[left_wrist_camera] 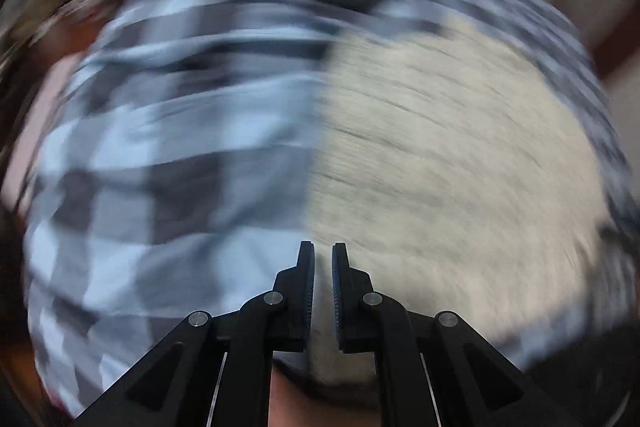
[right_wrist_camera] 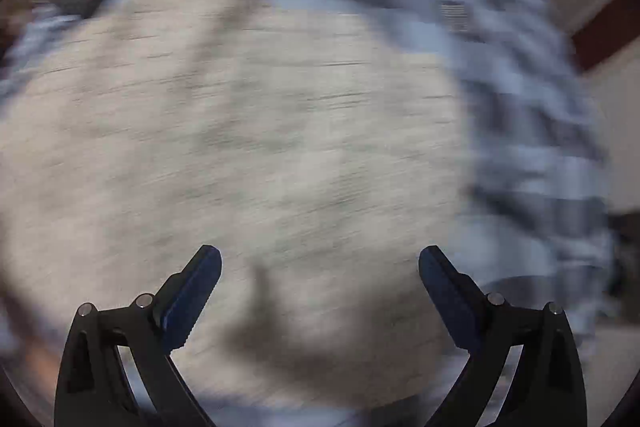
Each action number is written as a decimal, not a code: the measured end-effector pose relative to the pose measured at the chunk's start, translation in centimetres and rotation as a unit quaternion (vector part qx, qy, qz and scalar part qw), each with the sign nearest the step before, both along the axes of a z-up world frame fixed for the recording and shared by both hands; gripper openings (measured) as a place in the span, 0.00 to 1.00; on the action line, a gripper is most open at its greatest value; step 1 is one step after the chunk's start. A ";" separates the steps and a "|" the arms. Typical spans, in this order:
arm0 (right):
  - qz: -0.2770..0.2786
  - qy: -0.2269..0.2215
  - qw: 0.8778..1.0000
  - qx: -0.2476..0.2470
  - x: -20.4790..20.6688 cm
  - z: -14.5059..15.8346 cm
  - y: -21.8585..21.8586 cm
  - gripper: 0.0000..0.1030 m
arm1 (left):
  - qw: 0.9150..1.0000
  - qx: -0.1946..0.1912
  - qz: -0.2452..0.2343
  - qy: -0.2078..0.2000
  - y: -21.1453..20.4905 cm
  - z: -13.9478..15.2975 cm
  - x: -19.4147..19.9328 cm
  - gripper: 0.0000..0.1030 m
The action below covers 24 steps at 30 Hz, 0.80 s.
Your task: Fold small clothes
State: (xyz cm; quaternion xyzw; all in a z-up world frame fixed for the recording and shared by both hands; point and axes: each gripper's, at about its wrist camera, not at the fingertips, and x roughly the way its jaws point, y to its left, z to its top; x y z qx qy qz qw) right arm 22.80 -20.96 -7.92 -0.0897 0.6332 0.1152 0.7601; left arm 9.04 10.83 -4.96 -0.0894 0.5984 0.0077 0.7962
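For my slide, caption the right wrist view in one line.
Open right gripper pointing down over a beige cloth lying on a blue checked sheet, frame blurred.

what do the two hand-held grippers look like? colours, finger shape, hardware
Both look alike: the left hand-held gripper and right hand-held gripper have matte black linkage arms with triangular cut-outs, round silver pivot pins, and flat tapered fingers faced with dark blue ribbed pads. No cables, markings, sleeves or hands show in either view.
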 end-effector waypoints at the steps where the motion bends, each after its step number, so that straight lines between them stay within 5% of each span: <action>1: 0.013 0.016 0.999 0.030 -0.6 0.3 0.3 0.94 | 1.000 -0.006 -0.028 0.011 -0.8 -0.1 -0.4 0.06; 5: 0.031 0.038 0.998 0.044 -1.9 -0.3 1.8 0.94 | 0.991 -0.048 -0.085 0.096 -1.6 -3.4 -2.1 0.06; 13: -0.016 0.108 0.994 0.020 -0.3 -4.8 1.4 0.94 | 0.979 -0.175 -0.011 0.104 2.3 -4.9 -1.5 0.06; 14: -0.020 0.110 0.993 0.021 -0.6 -5.2 0.9 0.94 | 0.980 -0.173 0.004 0.095 2.7 -4.8 -1.9 0.06; 17: -0.028 0.112 0.993 0.026 -0.4 -5.9 0.0 0.94 | 0.996 -0.067 0.044 0.045 3.7 -3.3 -2.0 0.07; 19: -0.026 0.109 0.993 0.026 0.1 -5.8 -0.3 0.94 | 0.998 -0.036 0.054 -0.006 4.1 -1.4 -2.1 0.07; 22: -0.021 0.109 0.994 0.022 0.4 -5.7 0.6 0.94 | 0.990 -0.107 0.019 -0.093 3.6 1.3 -2.9 0.07; 24: -0.022 0.108 0.994 0.023 -0.2 -5.0 1.2 0.94 | 0.990 -0.090 0.000 -0.106 2.5 2.2 -3.3 0.07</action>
